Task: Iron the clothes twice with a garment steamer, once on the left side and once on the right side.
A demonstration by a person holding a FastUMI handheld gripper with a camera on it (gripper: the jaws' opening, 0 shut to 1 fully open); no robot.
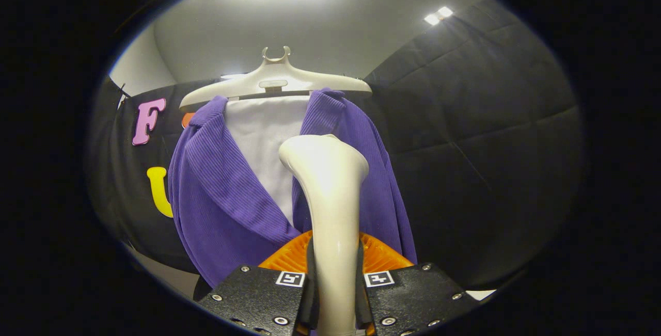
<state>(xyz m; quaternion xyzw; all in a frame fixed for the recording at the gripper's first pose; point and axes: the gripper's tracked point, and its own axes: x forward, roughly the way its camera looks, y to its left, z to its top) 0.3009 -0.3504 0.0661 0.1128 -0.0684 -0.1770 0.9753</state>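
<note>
One garment dominates the scene: a purple ribbed jacket (217, 191) hung open over a white panel (263, 140), draped from a pale hanger (273, 80) in front of the dark padded booth wall (465, 119). Its two front halves fall away on either side of the white strip, the left half broad and fully showing, the right half narrower and partly hidden behind the tool. Next in size is the garment steamer (328, 196), a cream handle that widens into a flared head; its long axis runs straight up and away from the fingers toward the jacket's collar. The head sits just ahead of the right lapel, near the cloth, though whether it touches cannot be told from here. Smallest, the gripper (335, 287) is clenched on the steamer's handle, both fingers pressing its sides. The coming stroke, by my reading, turns on this: the head lies at the upper chest, slightly right of the centre strip, so a downward pass along the right half seems closest.
</note>
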